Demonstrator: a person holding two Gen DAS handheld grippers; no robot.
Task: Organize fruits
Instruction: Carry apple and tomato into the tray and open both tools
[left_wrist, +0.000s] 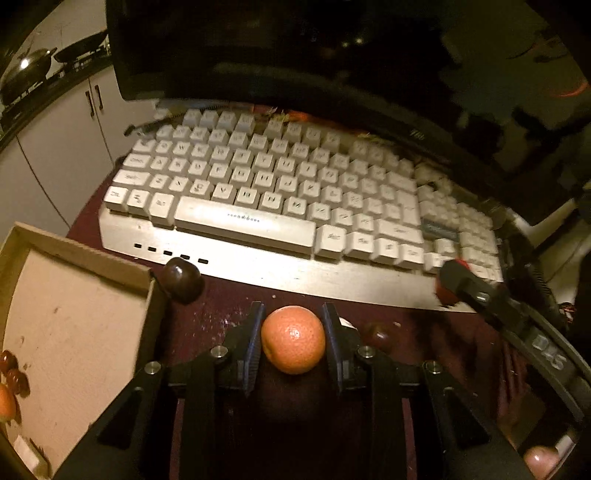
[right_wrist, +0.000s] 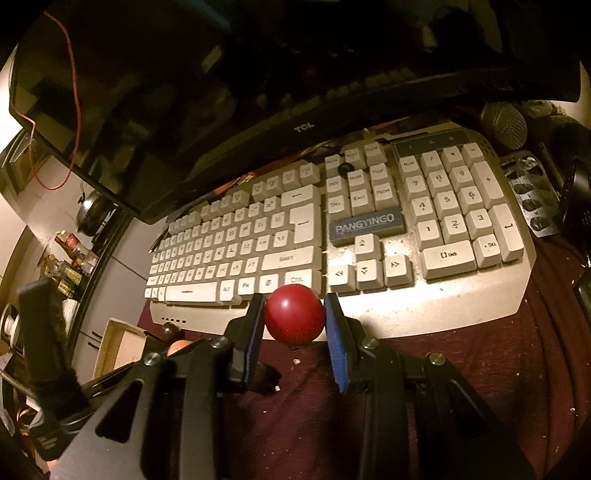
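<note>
My left gripper is shut on a small orange, its blue pads pressing both sides just above the dark red cloth. My right gripper is shut on a round red fruit at the keyboard's front edge; it also shows at the right of the left wrist view. An open cardboard box lies to the left, holding dark red fruits and another orange. One dark glossy fruit rests by the box corner. A second dark fruit lies right of my left fingers.
A white keyboard spans the table behind the fruit, under a dark monitor. A microphone and a pill blister pack sit at the far right. White cabinets stand beyond the table's left edge.
</note>
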